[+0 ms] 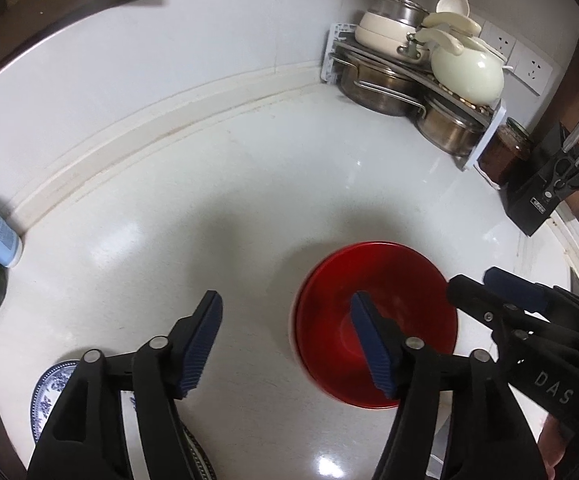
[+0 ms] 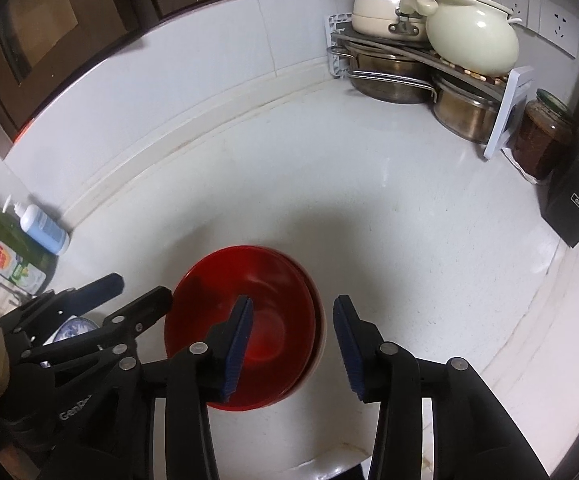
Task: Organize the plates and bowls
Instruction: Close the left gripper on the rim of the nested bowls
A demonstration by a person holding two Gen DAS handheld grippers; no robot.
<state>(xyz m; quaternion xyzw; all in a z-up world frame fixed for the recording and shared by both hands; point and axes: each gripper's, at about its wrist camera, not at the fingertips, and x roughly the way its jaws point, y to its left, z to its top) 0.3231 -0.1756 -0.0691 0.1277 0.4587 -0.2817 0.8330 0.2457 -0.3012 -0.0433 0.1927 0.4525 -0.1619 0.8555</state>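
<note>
Left wrist view: I see my left tongs (image 1: 285, 342) spread wide with nothing pinched between them. One blue pad (image 1: 203, 344) hangs over bare white surface (image 1: 249, 184), the other over the red bowl (image 1: 377, 320). The bowl sits upright on the surface, and a second red rim shows just outside its left edge, so I read it as two bowls nested, slightly off-centre. At the lower left edge a blue-patterned plate (image 1: 49, 388) lies flat on the surface, mostly hidden behind the tongs' black arms. My right tongs (image 1: 485, 284) come in from the right, their tips at the bowl's right rim; whether they touch it I cannot tell from here.

Right wrist view: the right tongs (image 2: 293, 344) are parted too, and nothing is gripped. The left pad (image 2: 239, 344) hangs over the inside of the bowl (image 2: 245, 312), the right pad over bare surface just beside the bowl's right rim. The left tongs (image 2: 137, 292) enter from the left, tips close to the bowl's left rim. A bit of the plate (image 2: 75, 328) peeks out behind them.

In the far corner a rack (image 1: 409, 76) holds steel pots and a cream pot (image 1: 469, 72). A jar (image 2: 541, 140) and a black knife block (image 1: 545, 192) stand right of it. Bottles (image 2: 37, 228) stand at the far left by the wall.
</note>
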